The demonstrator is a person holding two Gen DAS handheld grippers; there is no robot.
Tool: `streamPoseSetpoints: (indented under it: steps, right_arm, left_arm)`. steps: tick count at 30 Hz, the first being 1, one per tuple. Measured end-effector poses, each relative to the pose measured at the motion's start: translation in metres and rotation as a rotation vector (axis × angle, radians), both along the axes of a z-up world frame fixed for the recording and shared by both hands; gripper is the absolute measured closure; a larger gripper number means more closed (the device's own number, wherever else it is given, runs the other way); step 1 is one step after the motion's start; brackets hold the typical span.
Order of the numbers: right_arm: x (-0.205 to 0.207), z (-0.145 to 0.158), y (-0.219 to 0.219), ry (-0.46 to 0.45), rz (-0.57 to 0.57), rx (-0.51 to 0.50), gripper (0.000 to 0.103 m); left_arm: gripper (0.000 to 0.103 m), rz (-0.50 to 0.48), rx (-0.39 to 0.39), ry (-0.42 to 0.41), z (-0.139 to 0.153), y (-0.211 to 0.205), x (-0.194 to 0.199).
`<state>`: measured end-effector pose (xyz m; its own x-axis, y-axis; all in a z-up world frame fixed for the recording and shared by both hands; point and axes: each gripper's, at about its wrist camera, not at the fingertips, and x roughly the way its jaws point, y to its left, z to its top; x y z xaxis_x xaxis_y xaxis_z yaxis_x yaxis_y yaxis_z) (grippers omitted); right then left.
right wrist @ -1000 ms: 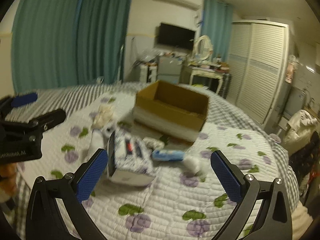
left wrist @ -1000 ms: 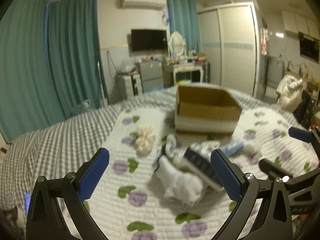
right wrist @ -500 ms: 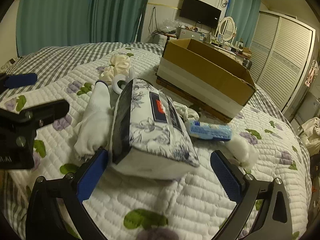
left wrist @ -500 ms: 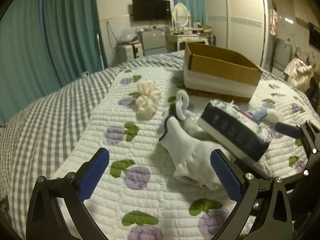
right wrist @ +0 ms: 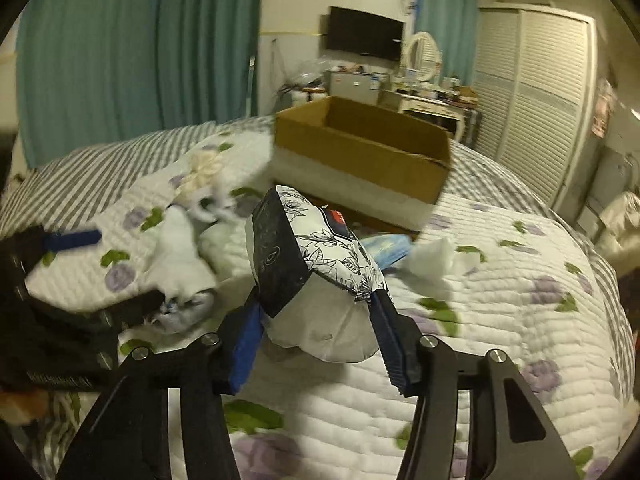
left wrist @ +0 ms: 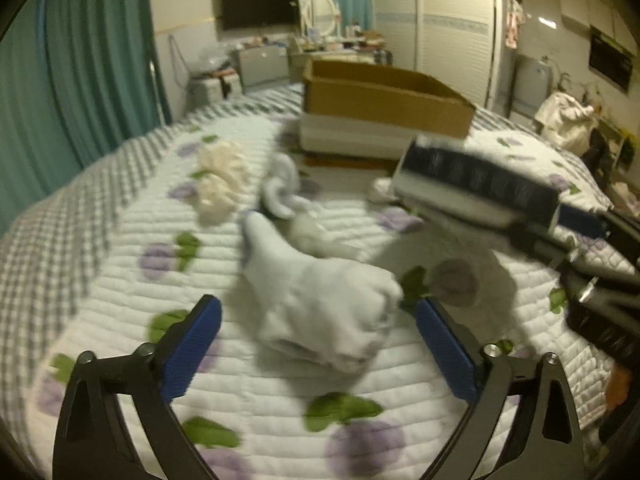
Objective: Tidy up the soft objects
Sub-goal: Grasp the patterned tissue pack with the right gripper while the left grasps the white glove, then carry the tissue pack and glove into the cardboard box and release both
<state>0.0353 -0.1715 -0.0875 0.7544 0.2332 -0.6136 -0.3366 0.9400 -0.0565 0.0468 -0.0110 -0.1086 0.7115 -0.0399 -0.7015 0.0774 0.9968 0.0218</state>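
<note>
Lying between right gripper [right wrist: 318, 340] pads: tissue pack [right wrist: 316, 276]

White quilt [right wrist: 500, 320] with purple-green flowers; navy, floral-printed tissue pack [right wrist: 316, 264]; brown box [right wrist: 360, 148]; seemingly white sock [left wrist: 316, 300].

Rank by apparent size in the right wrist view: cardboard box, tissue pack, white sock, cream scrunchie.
1. cardboard box
2. tissue pack, though held close to the camera in the right tongs, which inflates it
3. white sock
4. cream scrunchie, smallest and farther away

Both wrist views look low across the bed [left wrist: 120, 248] toward the box [right wrist: 360, 148].
</note>
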Motion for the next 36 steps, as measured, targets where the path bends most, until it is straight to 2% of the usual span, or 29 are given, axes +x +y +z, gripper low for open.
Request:
streamPoseSetpoints:
  steps: [3,5,7,11,13,15,19,26,31,36]
  right_arm:
    - [0.003,0.005,-0.014,0.001,-0.027,0.047,0.051]
    - [0.005,0.006,-0.017,0.002,-0.040,0.048,0.051]
    - [0.006,0.007,-0.019,0.001,-0.041,0.056,0.051]
    - [0.005,0.006,-0.016,-0.006,-0.040,0.048,0.051]
    - [0.003,0.007,-0.016,-0.009,-0.038,0.050,0.051]
    - [-0.002,0.012,-0.016,-0.018,-0.034,0.052,0.051]
    - [-0.014,0.026,-0.018,-0.046,-0.029,0.067,0.053]
    - [-0.038,0.067,-0.022,-0.120,-0.013,0.115,0.055]
    - [-0.034,0.107,-0.028,-0.186,-0.009,0.142,0.056]
    - [-0.001,0.149,-0.029,-0.265,-0.012,0.112,0.055]
  left_arm:
    - [0.008,0.010,0.010,0.024,-0.014,-0.008,0.014]
    - [0.021,0.014,0.007,0.044,-0.025,-0.009,0.024]
    - [0.024,0.015,0.008,0.051,-0.031,-0.008,0.027]
    - [0.039,-0.011,0.030,0.022,-0.025,-0.010,0.020]
    - [0.046,-0.011,0.007,0.017,-0.019,-0.007,0.014]
    - [0.048,-0.011,-0.009,0.007,-0.012,-0.005,0.007]
    - [0.050,-0.012,-0.045,-0.044,0.014,0.000,-0.010]
    - [0.050,-0.042,-0.091,-0.162,0.077,-0.002,-0.024]
    - [0.050,-0.079,-0.053,-0.234,0.119,-0.014,-0.011]
    - [0.050,-0.104,-0.054,-0.281,0.151,-0.023,0.030]
